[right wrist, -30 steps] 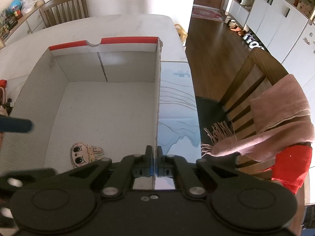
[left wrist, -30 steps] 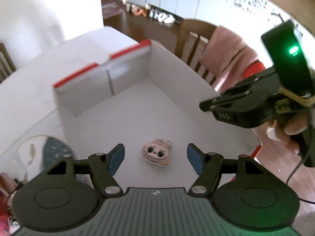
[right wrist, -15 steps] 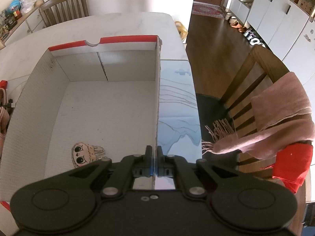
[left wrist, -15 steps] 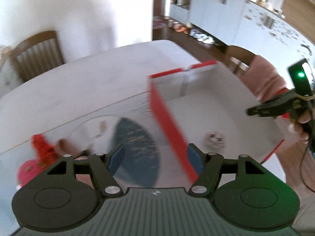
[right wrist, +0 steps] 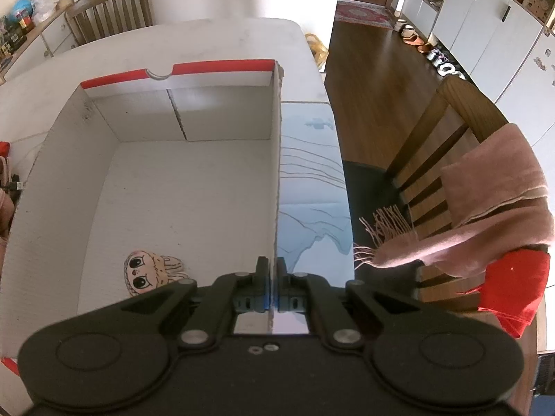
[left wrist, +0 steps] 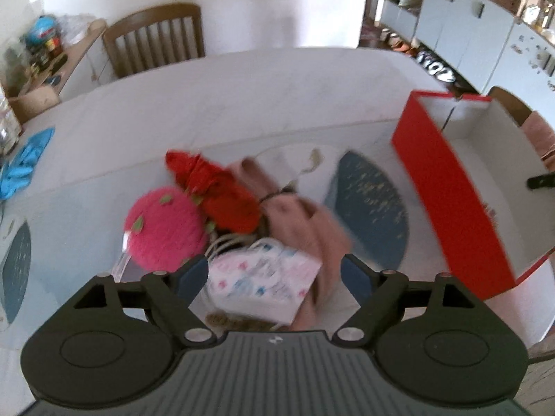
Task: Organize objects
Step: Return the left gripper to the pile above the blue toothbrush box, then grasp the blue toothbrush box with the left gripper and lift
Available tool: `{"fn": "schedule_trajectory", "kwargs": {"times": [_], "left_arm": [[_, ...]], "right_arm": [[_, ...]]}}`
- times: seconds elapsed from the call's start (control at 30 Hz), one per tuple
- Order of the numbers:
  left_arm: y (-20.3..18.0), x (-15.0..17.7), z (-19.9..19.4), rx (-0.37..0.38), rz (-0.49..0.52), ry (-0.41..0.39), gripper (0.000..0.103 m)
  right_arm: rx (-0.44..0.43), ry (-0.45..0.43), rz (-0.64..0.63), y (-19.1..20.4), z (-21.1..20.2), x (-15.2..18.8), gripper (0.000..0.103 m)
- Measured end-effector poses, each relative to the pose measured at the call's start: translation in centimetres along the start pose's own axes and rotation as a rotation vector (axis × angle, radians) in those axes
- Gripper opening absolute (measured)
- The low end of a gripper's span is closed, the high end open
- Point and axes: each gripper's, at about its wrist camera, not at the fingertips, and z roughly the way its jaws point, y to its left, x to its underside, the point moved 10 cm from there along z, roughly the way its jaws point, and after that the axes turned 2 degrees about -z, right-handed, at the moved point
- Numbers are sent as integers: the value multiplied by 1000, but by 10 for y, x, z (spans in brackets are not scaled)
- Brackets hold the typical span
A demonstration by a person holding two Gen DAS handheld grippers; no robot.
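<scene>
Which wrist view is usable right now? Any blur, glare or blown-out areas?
Left wrist: motion-smeared; the pile with the pink plush and the red box is soft, only the tongs sharp; back wall blown out. Right wrist: crisp, the doll face readable; fisheye bowing at edges, sheen on the placemat.

bright daylight; left view motion-blurred, right view sharp, edges bowed.

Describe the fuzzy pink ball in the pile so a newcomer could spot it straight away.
Start at the red-sided box on the white table; left of it lies a heap of soft things. The fuzzy pink ball sits at the heap's left edge, beside the red cloth. It alone is round and shaggy, hot pink, dotted with small green leaf shapes.
</scene>
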Motion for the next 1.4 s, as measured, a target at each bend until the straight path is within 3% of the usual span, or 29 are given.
{"fn": "schedule_trajectory", "kwargs": {"times": [0.1, 0.23, 0.37, 0.63, 0.77, 1.07, 1.2, 1.27, 1.4], "left_arm": [[11, 18, 7, 2, -7, 26, 88], [28, 41, 16, -1, 28, 33, 101], [44, 65, 25, 11, 75, 64, 101], [41, 107, 40, 129, 272, 140, 103], [42, 119, 52, 115, 344, 174, 103], [47, 124, 69, 107, 346, 194, 103], [45, 123, 67, 109, 348, 184, 100], [44, 123, 65, 121, 339, 181, 93], [45, 119, 61, 128, 314, 167, 68]], "right_arm": [[4, 1, 1, 0, -1, 0, 1], [12, 3, -4, 2, -1, 0, 1], [21, 8, -8, 2, 0, 0, 2], [43, 20, -20, 3, 0, -1, 3], [55, 24, -25, 4, 0, -1, 3], [73, 27, -23, 5, 1, -1, 4], [76, 27, -22, 5, 1, -1, 4], [76, 27, -22, 5, 1, -1, 4], [76, 27, -22, 5, 1, -1, 5]]}}
